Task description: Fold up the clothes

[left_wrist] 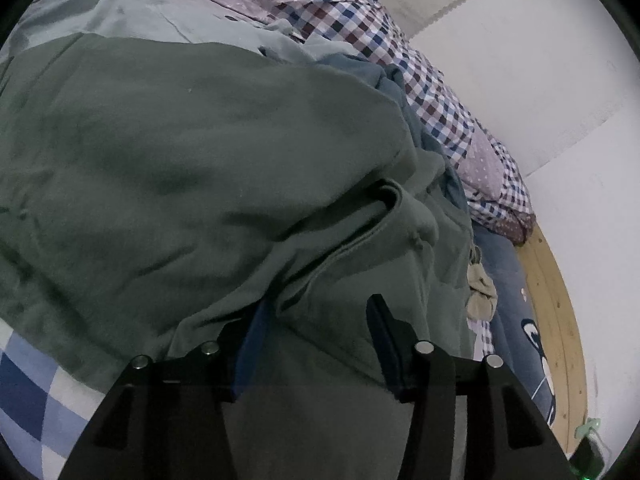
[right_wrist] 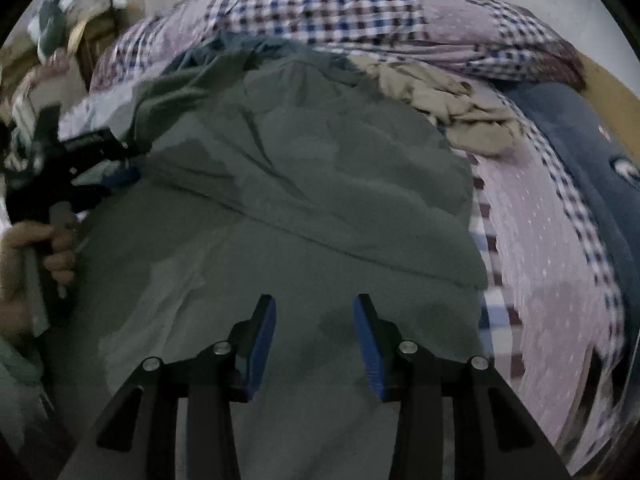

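On the bed (right_wrist: 560, 280), both claws gape over the green garment (left_wrist: 180, 160): left claw (left_wrist: 320, 312), right claw (right_wrist: 314, 308).

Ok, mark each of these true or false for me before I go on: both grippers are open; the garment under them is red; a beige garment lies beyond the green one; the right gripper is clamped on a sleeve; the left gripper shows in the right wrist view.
1. Both grippers are open. True: the left gripper and the right gripper each show a wide gap between the blue pads.
2. The garment is red. False: the green garment is dull green.
3. A beige garment lies beyond it. True: the beige garment is crumpled by the checked quilt.
4. The right gripper is clamped on a sleeve. False: nothing sits between its pads.
5. The left gripper shows in the right wrist view. True, at the left edge, held by a hand.
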Demonstrator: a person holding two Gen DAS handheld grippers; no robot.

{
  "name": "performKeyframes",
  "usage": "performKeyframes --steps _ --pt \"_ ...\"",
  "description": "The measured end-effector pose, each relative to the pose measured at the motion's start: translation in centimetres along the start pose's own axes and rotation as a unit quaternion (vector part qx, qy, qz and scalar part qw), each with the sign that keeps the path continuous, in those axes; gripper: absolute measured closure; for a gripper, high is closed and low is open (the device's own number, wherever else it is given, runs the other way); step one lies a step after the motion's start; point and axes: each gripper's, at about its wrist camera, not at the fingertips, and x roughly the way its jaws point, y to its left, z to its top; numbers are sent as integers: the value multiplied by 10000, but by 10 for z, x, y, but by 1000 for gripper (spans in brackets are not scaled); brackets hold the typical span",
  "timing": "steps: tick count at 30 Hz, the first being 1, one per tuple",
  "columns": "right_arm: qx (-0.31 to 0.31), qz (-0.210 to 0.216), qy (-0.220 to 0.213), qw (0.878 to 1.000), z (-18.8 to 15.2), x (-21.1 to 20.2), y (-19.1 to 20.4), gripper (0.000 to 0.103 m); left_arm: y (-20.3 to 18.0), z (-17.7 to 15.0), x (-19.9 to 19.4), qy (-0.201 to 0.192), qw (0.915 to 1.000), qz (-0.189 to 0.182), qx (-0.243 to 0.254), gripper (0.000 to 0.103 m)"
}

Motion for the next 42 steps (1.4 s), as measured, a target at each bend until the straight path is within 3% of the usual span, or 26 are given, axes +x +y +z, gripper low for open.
performKeyframes --steps 2,6,12,18,19,20,24,25,28,33,42 --pt "204 45 -159 9997 -10 -10 -6 58 2 0 1 7 9999 84 -61 97" --pt "495 20 -200 9986 -27 -15 -16 55 7 -3 -4 -16 9994 108 -318 98" --pt "757 90 -245 9968 -41 -12 -24 55 2 -2 -26 -100 9995 -6 -297 98" --pt "1076 241 -474 9928 -53 -8 -27 50 27 -1 -21 73 9974 247 -678 97" --pt "1132 256 -560 9917 -56 -9 -27 50 25 -1 -24 -5 9975 309 -638 95" --pt "1187 272 -654 9904 -58 -10 -28 49 23 -1 -27 -83 9975 370 -598 85" --pt "1368 224 -874 9865 -62 -11 -29 45 11 -4 -43 -502 9967 574 -294 23" --pt "1390 235 -891 9860 -62 -11 -30 45 8 -5 -47 -610 9960 623 -214 19" --pt "1420 202 -974 9848 -60 -11 -32 43 -1 -7 -58 -873 9932 765 28 18" --pt "1669 113 -1128 9794 -59 -14 -42 38 -10 -15 -59 -860 9922 864 263 17" --pt "1690 -397 -909 9806 -48 3 -45 35 -32 -46 -72 -1017 9883 864 742 17"
